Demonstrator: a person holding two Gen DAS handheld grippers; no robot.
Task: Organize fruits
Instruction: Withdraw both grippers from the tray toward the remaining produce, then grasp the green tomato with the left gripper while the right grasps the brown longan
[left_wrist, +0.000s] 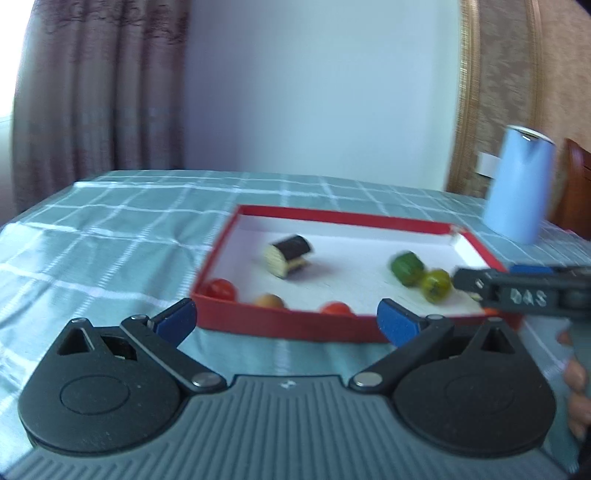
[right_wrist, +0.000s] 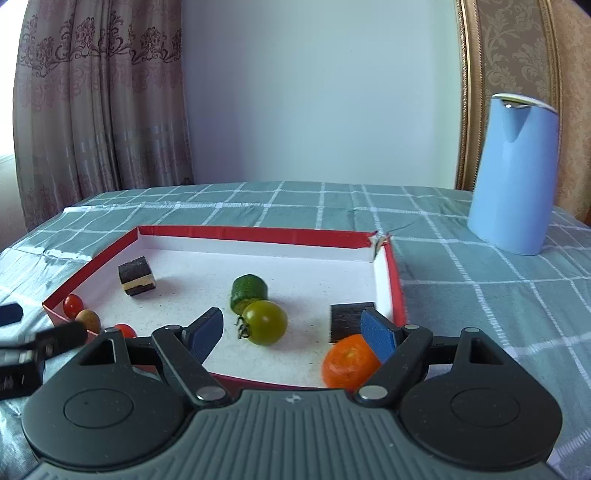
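Right wrist view puts your right gripper (right_wrist: 291, 334) low over the near edge of the shallow red cardboard tray with the white floor (right_wrist: 255, 233), jaws spread wide and holding nothing. The round green tomato with its stem (right_wrist: 265, 322) lies on the tray floor between the blue pads, slightly ahead of them and touching neither. The orange mandarin (right_wrist: 349, 362) sits close against the right pad (right_wrist: 378, 338); contact cannot be confirmed from this angle.

Your risks from here:
- Close now and the right pad may shove the mandarin sideways before the tomato is caught, or pinch both at once.
- The tomato is round and smooth, so an off-centre squeeze could pop it forward into the green cylindrical chunk (right_wrist: 248, 291) just behind it.
- The tray wall is low and light; catching a finger on the near rim would drag the whole tray across the green checked tablecloth (right_wrist: 480, 295).

Left wrist view, blurred, shows your left gripper (left_wrist: 288, 323) also spread and empty, just short of the tray's near wall, with two red cherry tomatoes (left_wrist: 221, 290) behind it. Your two tools are close together over one small tray, so they could collide.
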